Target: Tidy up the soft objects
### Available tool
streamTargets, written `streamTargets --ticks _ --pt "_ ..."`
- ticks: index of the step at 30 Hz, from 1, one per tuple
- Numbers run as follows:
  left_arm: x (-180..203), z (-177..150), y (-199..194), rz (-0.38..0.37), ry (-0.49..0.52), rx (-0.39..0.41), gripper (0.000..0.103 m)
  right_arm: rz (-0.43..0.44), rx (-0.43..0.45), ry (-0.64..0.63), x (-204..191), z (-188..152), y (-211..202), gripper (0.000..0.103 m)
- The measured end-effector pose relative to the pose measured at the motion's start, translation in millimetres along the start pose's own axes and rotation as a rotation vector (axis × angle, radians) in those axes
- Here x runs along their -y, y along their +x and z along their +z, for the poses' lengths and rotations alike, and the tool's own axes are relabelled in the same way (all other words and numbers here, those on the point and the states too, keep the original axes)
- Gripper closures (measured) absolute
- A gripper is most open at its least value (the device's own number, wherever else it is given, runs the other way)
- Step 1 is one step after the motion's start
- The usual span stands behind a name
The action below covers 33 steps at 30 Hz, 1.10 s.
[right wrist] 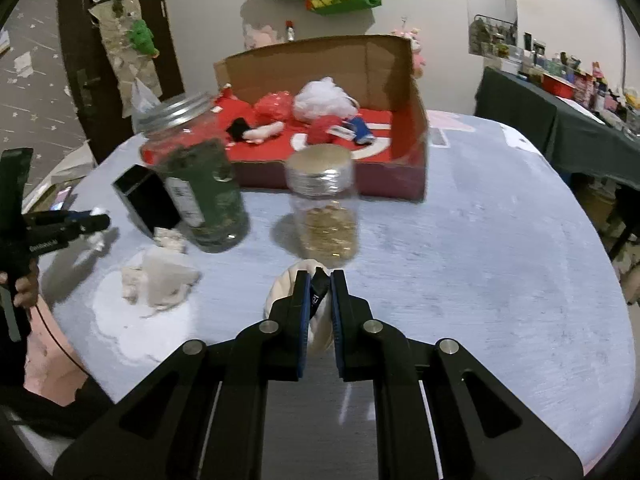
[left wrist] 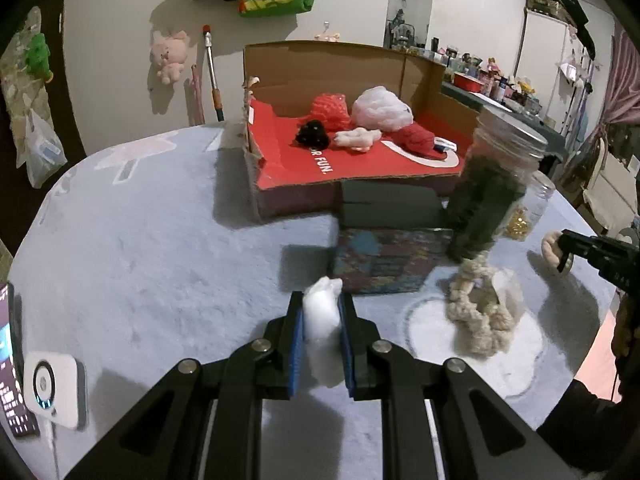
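My left gripper [left wrist: 322, 300] is shut on a white fluffy piece [left wrist: 322, 332], held above the grey table [left wrist: 140, 260]. My right gripper [right wrist: 320, 280] is shut on a cream soft item [right wrist: 286, 290] with a black tag, just in front of a small jar [right wrist: 326, 208]. An open cardboard box [left wrist: 348, 72] with a red floor stands at the table's far side and holds several soft things: red, white, pink and black ones. It also shows in the right wrist view [right wrist: 320, 64]. A beige knotted rope piece [left wrist: 478, 312] lies on the table right of my left gripper.
A large jar of dark green stuff [left wrist: 492, 188] and a patterned tin box [left wrist: 384, 260] stand in front of the cardboard box. A crumpled beige cloth [right wrist: 160, 280] lies on a white mat. A phone and a white device [left wrist: 52, 388] lie at the table's left edge.
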<state>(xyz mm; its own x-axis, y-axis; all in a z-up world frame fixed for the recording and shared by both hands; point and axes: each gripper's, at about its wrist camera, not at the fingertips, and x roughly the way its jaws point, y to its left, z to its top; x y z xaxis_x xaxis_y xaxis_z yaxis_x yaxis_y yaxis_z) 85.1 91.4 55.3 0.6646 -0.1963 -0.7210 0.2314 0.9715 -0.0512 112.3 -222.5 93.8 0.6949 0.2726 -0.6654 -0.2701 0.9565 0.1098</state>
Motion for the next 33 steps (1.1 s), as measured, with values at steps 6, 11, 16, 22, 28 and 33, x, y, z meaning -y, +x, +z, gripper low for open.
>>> streamTargets --ticks 6,11,16,22,28,33 --pt "-14 11 9 0.002 0.047 -0.007 0.086 -0.035 0.008 -0.026 13 6 1 0.093" --pt "-20 22 18 -0.013 0.082 -0.022 0.086 -0.074 0.016 -0.086 20 16 2 0.094" --pt "-22 35 24 -0.028 0.122 -0.026 0.086 -0.106 0.013 -0.147 24 26 7 0.094" --pt "-22 51 28 -0.038 0.157 -0.029 0.086 -0.125 0.01 -0.209 24 40 13 0.094" --pt "-24 64 29 -0.071 0.172 -0.026 0.086 -0.136 0.015 -0.27 23 55 16 0.094" --pt "-28 72 30 -0.096 0.163 -0.028 0.086 -0.132 0.023 -0.3 21 67 18 0.094"
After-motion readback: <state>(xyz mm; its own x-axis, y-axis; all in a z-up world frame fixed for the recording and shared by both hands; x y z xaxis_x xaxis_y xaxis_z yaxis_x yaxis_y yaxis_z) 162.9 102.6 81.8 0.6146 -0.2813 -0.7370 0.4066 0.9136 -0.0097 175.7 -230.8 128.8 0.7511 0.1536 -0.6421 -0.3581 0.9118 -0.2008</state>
